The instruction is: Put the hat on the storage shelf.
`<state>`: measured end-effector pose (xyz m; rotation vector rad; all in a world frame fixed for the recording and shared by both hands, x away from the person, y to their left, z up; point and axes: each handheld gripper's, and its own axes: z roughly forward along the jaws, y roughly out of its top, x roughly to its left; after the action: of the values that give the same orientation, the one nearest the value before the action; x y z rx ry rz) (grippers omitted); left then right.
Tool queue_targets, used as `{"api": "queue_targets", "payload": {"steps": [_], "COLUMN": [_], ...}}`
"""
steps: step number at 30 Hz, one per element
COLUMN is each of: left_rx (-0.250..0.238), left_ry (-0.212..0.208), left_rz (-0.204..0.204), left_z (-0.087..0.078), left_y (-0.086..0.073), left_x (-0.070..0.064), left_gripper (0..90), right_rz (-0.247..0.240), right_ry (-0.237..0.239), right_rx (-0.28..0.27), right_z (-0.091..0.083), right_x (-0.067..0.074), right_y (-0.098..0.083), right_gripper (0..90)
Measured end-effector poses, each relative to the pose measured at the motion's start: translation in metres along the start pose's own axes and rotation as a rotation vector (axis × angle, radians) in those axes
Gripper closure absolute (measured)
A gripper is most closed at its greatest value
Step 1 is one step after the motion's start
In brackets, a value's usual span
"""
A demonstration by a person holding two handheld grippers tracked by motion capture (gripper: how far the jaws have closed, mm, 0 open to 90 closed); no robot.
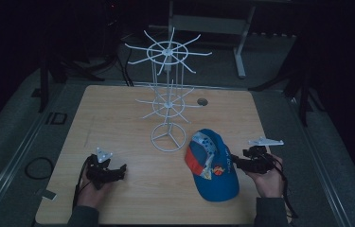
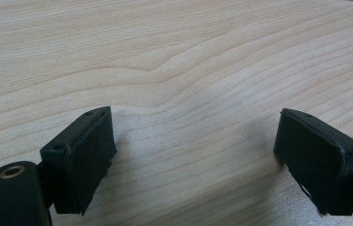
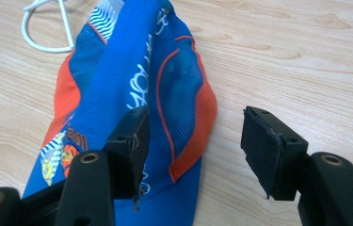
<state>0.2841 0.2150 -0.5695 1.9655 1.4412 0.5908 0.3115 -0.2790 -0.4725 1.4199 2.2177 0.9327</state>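
A light wooden table (image 1: 118, 118) stands in a dark room and carries a white wire rack (image 1: 168, 94). A blue and orange cap (image 1: 212, 165) lies flat just right of the rack's ring base. The right gripper (image 1: 237, 162) is spread wide at the cap's edge, one jaw over the fabric. The left gripper (image 1: 116, 171) is released over bare wood, well apart from the cap.

From above my side, one camera looks forward and down over the table (image 1: 118, 109). My gripper cameras look close along their jaws at that same wood.
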Motion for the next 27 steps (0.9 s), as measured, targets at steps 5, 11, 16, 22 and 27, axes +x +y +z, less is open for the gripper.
{"api": "queue_targets", "payload": {"steps": [5,11,16,22,27], "left_rx": [0.0,-0.002,-0.001,-0.001,-0.002], "left_ry": [0.0,-0.001,-0.001,-0.001,-0.001], "left_rz": [0.0,-0.002,-0.002,-0.002,-0.004], "left_z": [0.0,0.0,0.0,0.0,0.0], "left_y": [0.0,0.0,0.0,0.0,0.0], "left_x": [0.0,0.0,0.0,0.0,0.0], "left_gripper": [13.4,13.4,13.4,13.4,13.4], "right_rz": [-0.009,-0.016,-0.028,-0.044,-0.054], "right_ry": [0.002,0.017,0.038,0.059,0.075], "right_rx": [-0.004,-0.011,-0.016,-0.013,-0.014], "right_z": [-0.001,-0.008,-0.011,-0.012,-0.011], "right_x": [0.002,0.004,0.006,0.011,0.015], "right_y": [0.004,0.014,0.023,0.031,0.037], "right_gripper": [41.6,41.4,41.5,41.4,41.1]}}
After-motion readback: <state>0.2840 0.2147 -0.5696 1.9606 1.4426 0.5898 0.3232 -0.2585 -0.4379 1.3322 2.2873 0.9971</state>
